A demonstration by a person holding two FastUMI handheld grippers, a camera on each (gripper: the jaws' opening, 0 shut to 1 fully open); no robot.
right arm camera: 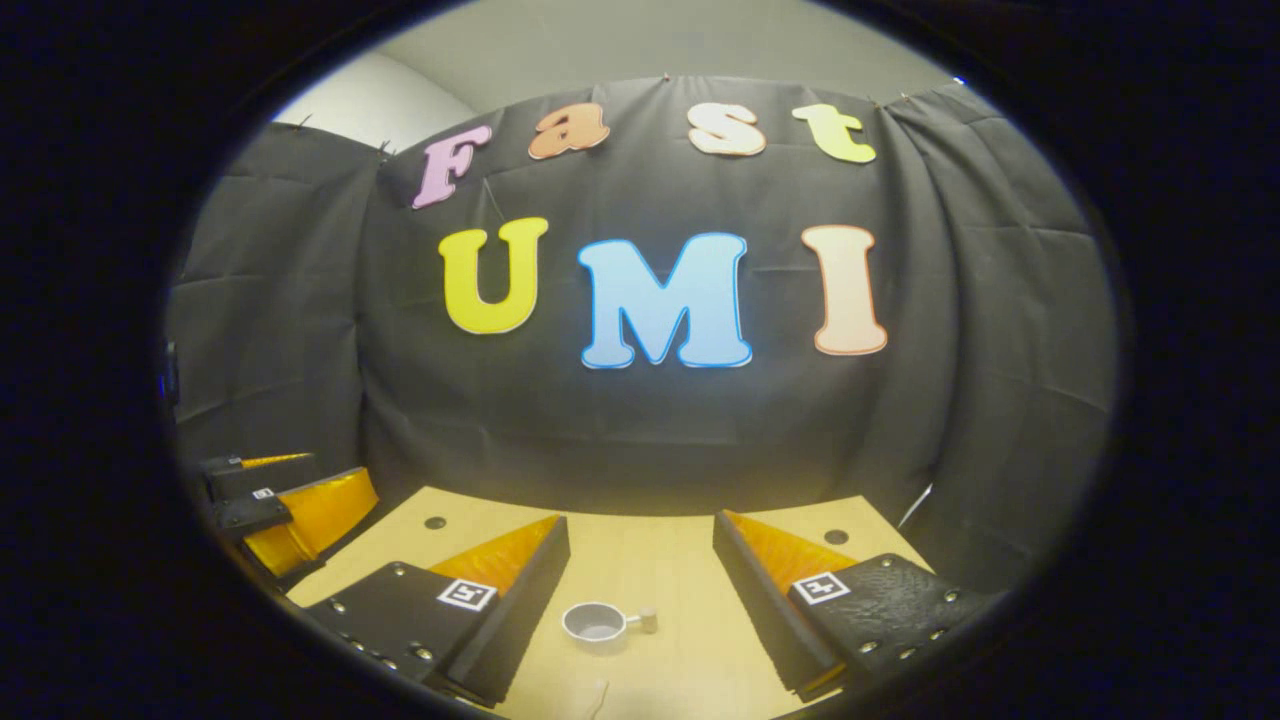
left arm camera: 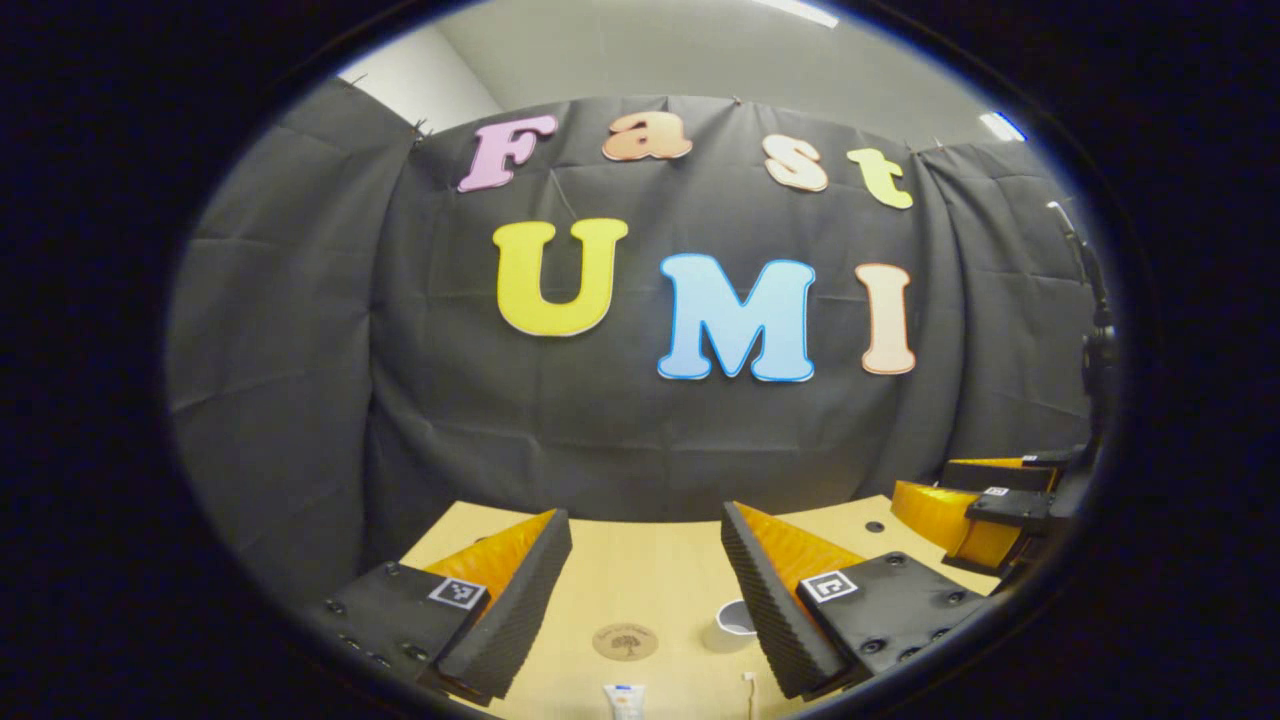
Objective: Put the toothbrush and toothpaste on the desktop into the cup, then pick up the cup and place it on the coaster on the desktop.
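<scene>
— What lies on the desktop, left to right?
— In the left gripper view: one coaster, one toothpaste tube below it, one cup, one toothbrush tip.
— And the grippers?
— Two. The left gripper gapes wide, holding nothing; the right gripper likewise, with the cup between its fingers, untouched.

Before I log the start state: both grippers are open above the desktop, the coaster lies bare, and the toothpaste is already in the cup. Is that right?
Not quite. In the left gripper view the toothpaste lies on the desktop, near the coaster, not in the cup. The rest holds: the left gripper and the right gripper are open and the coaster is bare.
</scene>
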